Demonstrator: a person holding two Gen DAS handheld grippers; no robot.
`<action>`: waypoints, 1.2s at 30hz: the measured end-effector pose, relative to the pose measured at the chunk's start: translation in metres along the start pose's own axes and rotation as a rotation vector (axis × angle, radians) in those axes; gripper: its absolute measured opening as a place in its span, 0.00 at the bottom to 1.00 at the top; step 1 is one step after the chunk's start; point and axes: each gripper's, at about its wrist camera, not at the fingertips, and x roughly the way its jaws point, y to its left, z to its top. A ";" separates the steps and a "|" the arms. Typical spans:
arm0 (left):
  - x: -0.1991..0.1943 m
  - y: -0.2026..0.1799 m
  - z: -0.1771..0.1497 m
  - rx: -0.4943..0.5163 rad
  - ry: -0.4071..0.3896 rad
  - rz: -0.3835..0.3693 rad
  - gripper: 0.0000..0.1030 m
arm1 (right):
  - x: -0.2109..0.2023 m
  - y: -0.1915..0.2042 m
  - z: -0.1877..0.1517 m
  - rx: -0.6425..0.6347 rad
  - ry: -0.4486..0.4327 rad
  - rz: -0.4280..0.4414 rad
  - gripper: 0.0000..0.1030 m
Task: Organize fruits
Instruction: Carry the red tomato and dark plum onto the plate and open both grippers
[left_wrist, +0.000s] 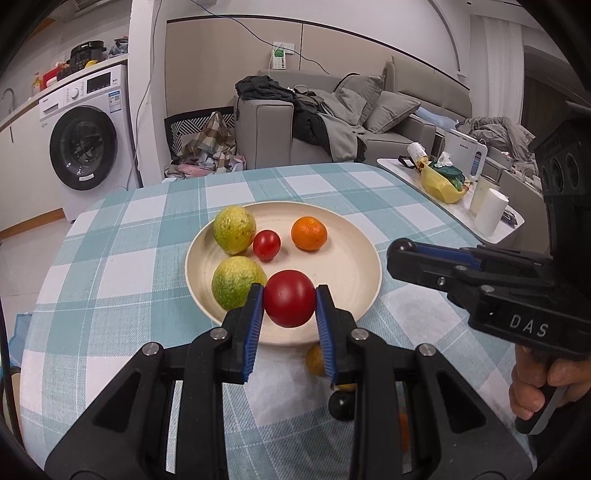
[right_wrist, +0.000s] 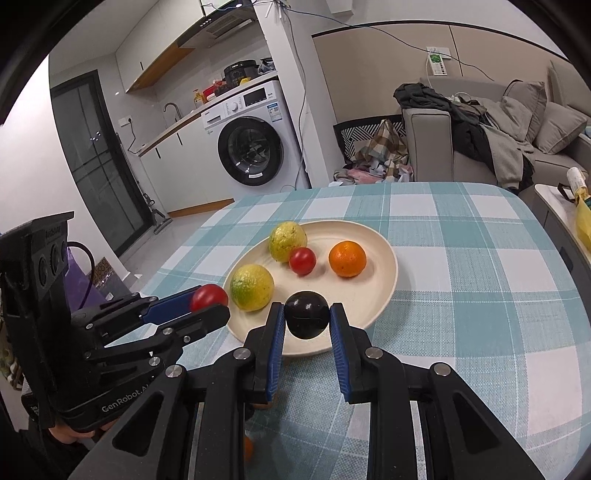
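I am gripping a red tomato (left_wrist: 289, 303) in my left fingers (left_wrist: 255, 306) and a dark plum (right_wrist: 306, 314) in my right fingers (right_wrist: 277, 325), both hovering over the cream plate's (left_wrist: 347, 280) near rim on the table (left_wrist: 122, 266), presumably to join the fruit already there.

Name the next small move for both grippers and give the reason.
Probably carry both forward over the cream plate and lower. The left gripper clamps a red tomato, the right gripper a dark plum, both near the plate's front rim.
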 end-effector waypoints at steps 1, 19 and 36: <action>0.002 -0.001 0.001 0.001 0.000 -0.002 0.24 | 0.001 -0.001 0.001 0.003 -0.002 -0.004 0.25; 0.038 -0.011 0.010 0.025 0.008 -0.002 0.24 | 0.021 -0.017 -0.001 0.069 0.006 -0.019 0.25; 0.053 -0.016 0.002 0.062 0.037 0.001 0.24 | 0.035 -0.020 -0.002 0.074 0.039 -0.025 0.25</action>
